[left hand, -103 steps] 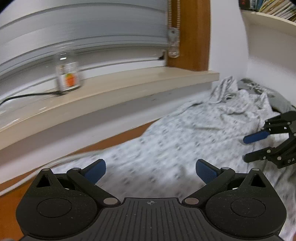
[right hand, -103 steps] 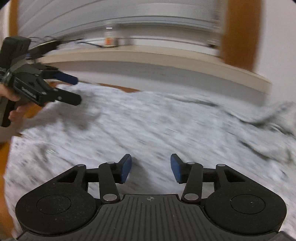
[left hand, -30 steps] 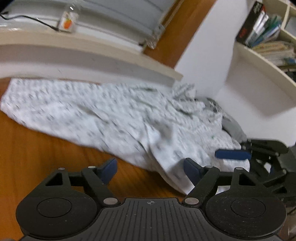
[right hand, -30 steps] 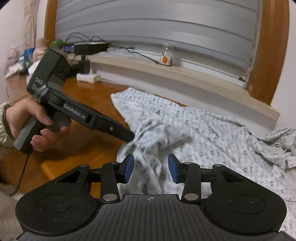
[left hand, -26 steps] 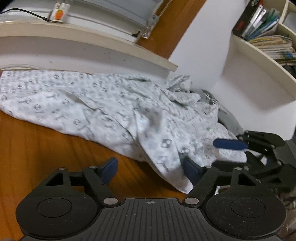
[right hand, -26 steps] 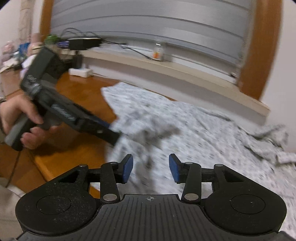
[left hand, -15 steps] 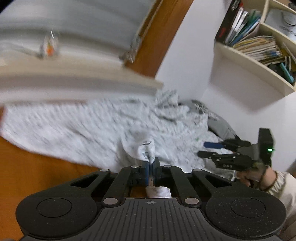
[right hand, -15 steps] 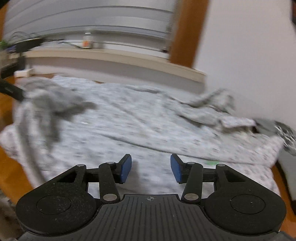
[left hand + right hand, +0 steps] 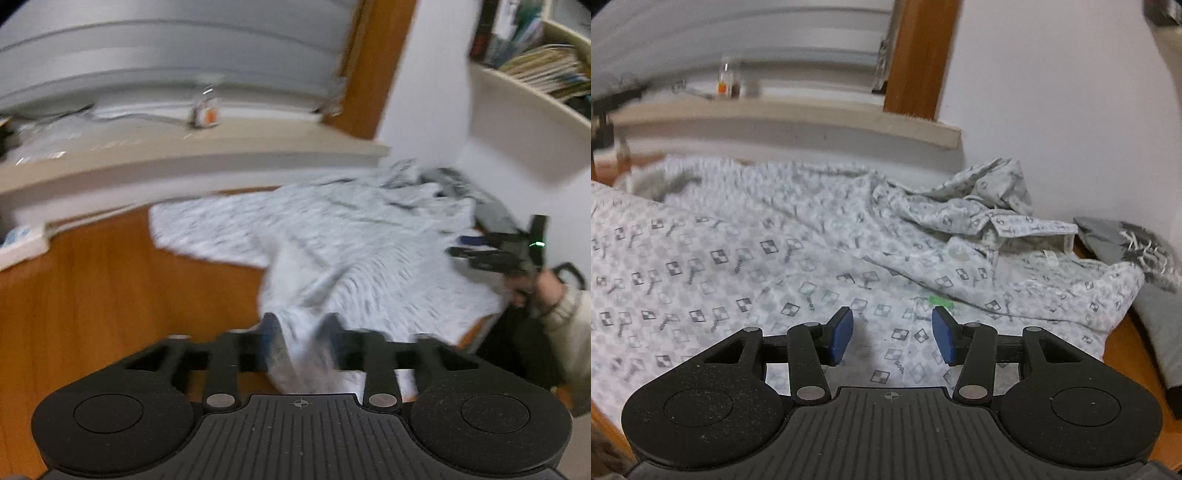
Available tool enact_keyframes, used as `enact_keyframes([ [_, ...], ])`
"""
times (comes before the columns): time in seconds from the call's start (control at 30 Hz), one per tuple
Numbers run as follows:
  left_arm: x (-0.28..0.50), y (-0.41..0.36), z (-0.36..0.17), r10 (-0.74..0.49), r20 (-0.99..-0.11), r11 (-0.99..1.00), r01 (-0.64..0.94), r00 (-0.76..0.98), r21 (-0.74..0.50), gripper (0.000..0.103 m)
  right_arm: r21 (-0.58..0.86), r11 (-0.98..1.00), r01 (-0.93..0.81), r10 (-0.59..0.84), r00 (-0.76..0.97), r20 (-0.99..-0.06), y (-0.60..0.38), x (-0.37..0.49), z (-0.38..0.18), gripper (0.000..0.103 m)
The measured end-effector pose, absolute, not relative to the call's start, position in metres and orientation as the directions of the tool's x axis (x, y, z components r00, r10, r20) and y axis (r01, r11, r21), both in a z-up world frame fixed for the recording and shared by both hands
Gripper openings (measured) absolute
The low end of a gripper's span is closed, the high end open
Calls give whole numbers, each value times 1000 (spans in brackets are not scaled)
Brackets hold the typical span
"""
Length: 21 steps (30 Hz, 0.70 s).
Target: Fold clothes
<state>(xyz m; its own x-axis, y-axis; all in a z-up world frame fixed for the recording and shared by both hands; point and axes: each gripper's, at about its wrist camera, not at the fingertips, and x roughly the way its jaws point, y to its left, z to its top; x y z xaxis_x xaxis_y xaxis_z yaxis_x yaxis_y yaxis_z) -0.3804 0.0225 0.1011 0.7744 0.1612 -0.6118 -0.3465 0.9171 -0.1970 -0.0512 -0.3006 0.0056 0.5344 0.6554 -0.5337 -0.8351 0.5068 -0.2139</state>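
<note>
A white shirt with a small grey checked print [image 9: 798,258] lies spread over the wooden table, its collar and buttons [image 9: 993,229] bunched at the far right. In the blurred left wrist view the shirt [image 9: 354,243] runs from the window sill down to my left gripper [image 9: 301,334]; a fold of it lies between the parted fingers. My right gripper [image 9: 892,334] is open and empty just above the shirt's front. It also shows in the left wrist view [image 9: 491,251], at the shirt's right edge.
A grey garment [image 9: 1137,251] lies at the right of the shirt. The bare wooden table [image 9: 110,280] shows on the left. A window sill [image 9: 798,114] with a small bottle [image 9: 726,83] runs along the back. A bookshelf [image 9: 532,85] hangs on the right wall.
My left gripper, shut on a shirt fold half a second ago, has opened with the fold still between its fingers. The right gripper has swung right over the shirt towards the collar.
</note>
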Motion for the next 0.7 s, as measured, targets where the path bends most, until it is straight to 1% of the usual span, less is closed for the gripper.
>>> enact_keyframes([
  [0.03,-380,26,96,178,-615,911,-365,768,-191,59,-236,508,-829,645,547,-534,-298,-52,5,48],
  [0.13,-374,35,88,198,-619,904,-386,760,-184,68,-224,526,-820,638,555,-533,-303,-46,6,48],
  [0.2,-370,41,83,200,-620,902,-390,758,-186,71,-205,546,-812,631,560,-537,-309,-39,6,48],
  [0.3,-358,50,74,187,-621,899,-387,761,-205,71,-183,571,-800,611,563,-556,-319,-27,3,48],
  [0.4,-340,55,66,178,-628,900,-383,758,-207,71,-104,593,-799,626,538,-565,-333,-13,3,54],
  [0.47,-327,60,61,176,-629,900,-383,757,-209,71,-78,600,-797,630,530,-568,-342,-6,3,55],
  [0.57,-305,70,53,179,-630,896,-390,755,-213,73,-101,606,-789,619,547,-563,-352,-1,3,56],
  [0.67,-288,87,42,150,-633,878,-396,759,-267,73,-156,612,-775,579,574,-579,-353,0,7,56],
  [0.7,-284,92,39,140,-633,873,-397,762,-285,71,-182,609,-772,564,583,-585,-351,-1,9,56],
])
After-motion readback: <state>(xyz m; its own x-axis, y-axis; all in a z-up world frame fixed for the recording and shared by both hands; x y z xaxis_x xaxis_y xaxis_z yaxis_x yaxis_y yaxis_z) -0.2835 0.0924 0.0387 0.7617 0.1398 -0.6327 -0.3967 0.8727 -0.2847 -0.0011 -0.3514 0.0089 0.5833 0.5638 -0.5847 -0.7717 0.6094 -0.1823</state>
